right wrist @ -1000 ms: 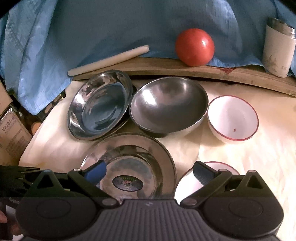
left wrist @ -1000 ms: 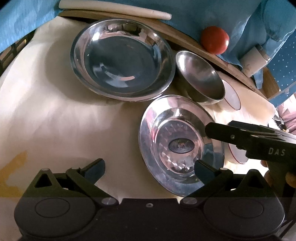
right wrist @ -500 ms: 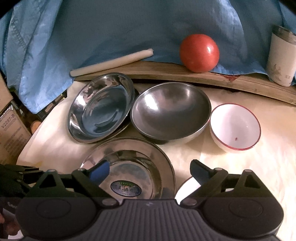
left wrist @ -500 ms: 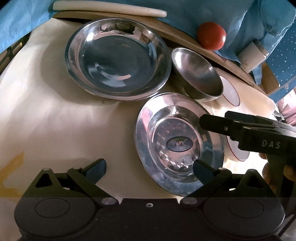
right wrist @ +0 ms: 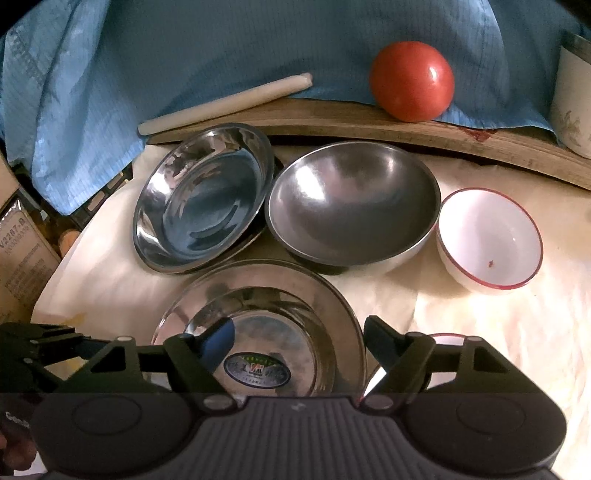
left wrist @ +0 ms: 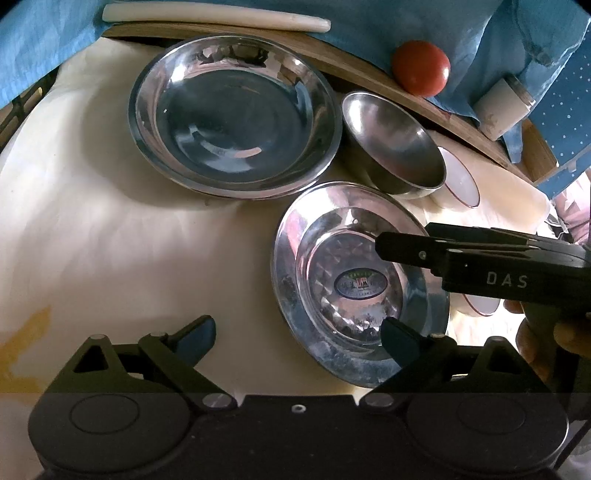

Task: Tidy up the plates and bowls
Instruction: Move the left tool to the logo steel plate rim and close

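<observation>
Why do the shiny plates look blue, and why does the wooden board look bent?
Left wrist view: the large steel plate mirrors the blue cloth, with small white glare streaks. Right wrist view: the fisheye lens curves the wooden board; the steel bowl looks dull grey, and the bottom strip is dimmed.

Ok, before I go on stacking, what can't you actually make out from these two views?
- Second white bowl: right wrist view, only a rim sliver past the right claw; left wrist view, the right claw's body covers most of it.
- Stickered steel plate: near edge hidden behind the claw body; contact with the rim unclear.
- White cup: cut off by the frame edge.
- Sticker text: too small to read.
</observation>
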Available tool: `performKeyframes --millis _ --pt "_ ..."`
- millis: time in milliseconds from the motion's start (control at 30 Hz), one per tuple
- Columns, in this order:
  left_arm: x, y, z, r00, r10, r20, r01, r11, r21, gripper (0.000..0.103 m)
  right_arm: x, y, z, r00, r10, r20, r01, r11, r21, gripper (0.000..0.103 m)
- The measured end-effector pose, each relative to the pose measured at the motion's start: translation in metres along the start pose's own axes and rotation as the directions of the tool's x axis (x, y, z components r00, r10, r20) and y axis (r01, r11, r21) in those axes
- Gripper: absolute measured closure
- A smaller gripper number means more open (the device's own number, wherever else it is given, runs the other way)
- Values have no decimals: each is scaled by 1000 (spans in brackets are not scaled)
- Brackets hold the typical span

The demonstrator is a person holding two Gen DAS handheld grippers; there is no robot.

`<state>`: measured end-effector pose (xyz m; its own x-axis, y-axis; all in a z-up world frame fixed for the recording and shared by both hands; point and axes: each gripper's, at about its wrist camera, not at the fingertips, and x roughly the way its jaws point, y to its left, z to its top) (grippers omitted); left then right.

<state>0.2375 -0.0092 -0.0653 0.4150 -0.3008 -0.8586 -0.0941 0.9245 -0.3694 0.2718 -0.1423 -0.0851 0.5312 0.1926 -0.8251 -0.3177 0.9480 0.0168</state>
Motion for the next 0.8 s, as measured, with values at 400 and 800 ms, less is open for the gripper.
performKeyframes --millis 400,800 --pt "0 0 1 1000 3 1 -3 1000 -2 14 1 2 -1 1000 0 -18 0 1000 1 26" --pt "-7 11 -1 999 50 15 -49 998 -32 49 7 4 -6 996 26 -85 -24 999 28 51"
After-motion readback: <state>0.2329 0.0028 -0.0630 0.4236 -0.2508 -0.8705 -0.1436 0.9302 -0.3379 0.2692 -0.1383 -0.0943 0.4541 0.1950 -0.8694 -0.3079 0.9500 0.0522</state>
